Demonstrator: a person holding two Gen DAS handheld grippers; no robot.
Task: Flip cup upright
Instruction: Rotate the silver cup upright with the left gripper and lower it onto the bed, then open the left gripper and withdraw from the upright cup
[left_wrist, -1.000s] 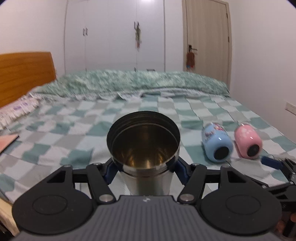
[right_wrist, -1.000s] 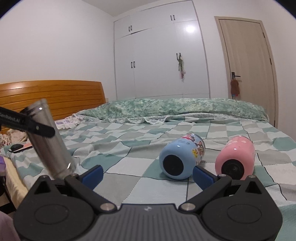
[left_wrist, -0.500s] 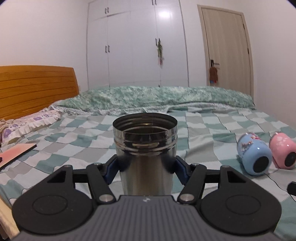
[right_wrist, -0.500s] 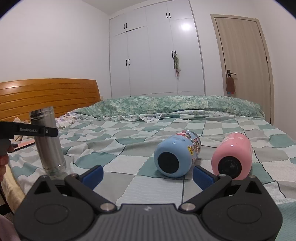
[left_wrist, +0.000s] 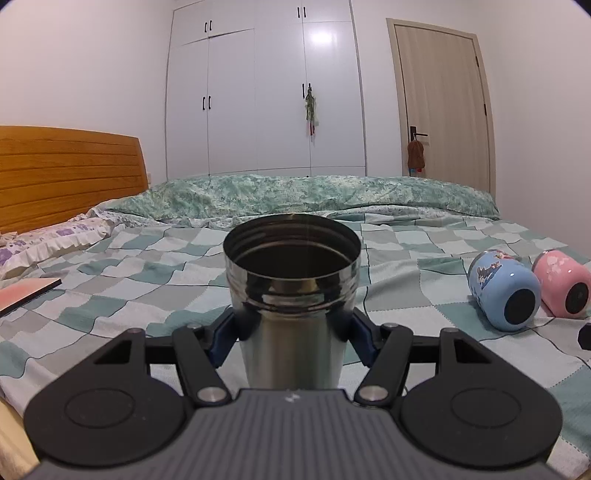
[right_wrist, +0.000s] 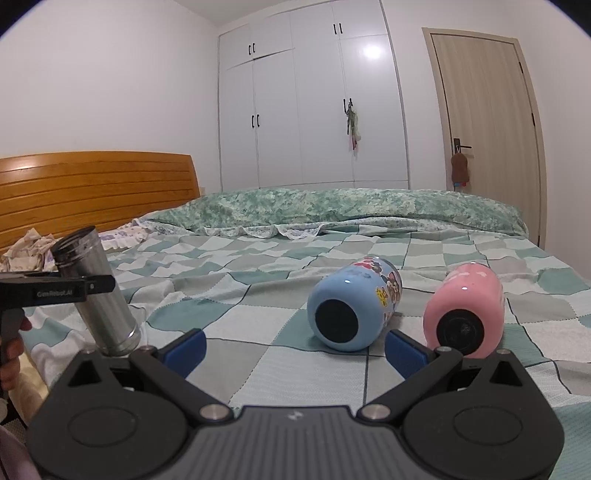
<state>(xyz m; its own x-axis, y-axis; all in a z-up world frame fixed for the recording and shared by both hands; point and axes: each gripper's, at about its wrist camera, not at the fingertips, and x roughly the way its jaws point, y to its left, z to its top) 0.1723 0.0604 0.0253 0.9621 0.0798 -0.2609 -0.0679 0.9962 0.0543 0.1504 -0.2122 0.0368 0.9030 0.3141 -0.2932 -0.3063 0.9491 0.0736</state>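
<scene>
My left gripper (left_wrist: 291, 332) is shut on a steel cup (left_wrist: 292, 295), mouth up. In the right wrist view the steel cup (right_wrist: 96, 291) leans a little, its base on the bed edge, held by the left gripper (right_wrist: 55, 290). A blue cup (right_wrist: 352, 302) and a pink cup (right_wrist: 467, 308) lie on their sides on the checked bedspread (right_wrist: 258, 325), bases toward me. My right gripper (right_wrist: 295, 349) is open and empty, just short of the blue cup. Both lying cups show in the left wrist view, the blue cup (left_wrist: 504, 291) and the pink cup (left_wrist: 563, 282), at the right.
A wooden headboard (left_wrist: 66, 173) and pillows (left_wrist: 55, 240) are at the left. A rolled green quilt (right_wrist: 332, 210) lies across the far side. A pink book (left_wrist: 26, 291) lies at the left bed edge. White wardrobes (right_wrist: 314, 103) and a door (right_wrist: 484, 122) stand behind.
The steel cup has been swung from a steep tilt to near upright, then tipped slightly back. The right gripper has edged closer to the blue cup.
</scene>
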